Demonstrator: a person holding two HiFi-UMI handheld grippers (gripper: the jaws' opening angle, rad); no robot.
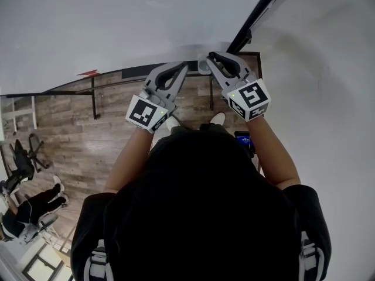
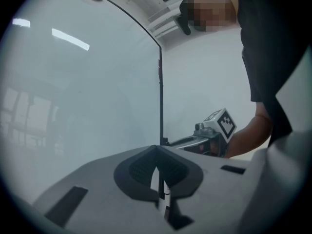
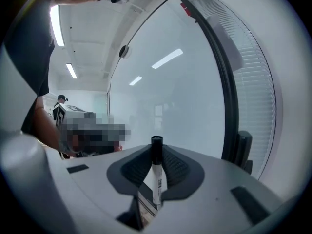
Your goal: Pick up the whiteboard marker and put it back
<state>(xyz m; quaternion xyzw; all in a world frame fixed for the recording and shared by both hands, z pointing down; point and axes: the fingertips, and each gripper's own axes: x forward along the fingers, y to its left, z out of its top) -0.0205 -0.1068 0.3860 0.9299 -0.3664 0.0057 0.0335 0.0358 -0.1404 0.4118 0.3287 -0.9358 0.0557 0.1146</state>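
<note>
You are pinching the whiteboard marker (image 3: pixel 157 179) upright in the right tongs (image 3: pixel 155 152), left tongs (image 2: pixel 158 165) closed and empty; the narrow pinch is risking it pivoting out.

Large white whiteboard (image 3: pixel 165 96) gleams glossy and smooth, full of reflections; white plastic marker with black cap (image 3: pixel 157 179) looks smooth; grey right gripper (image 3: pixel 156 152) shows matt plastic, ribbed dark pads (image 3: pixel 178 169); brown plank floor (image 1: pixel 70 139) looks wood-grained.
</note>
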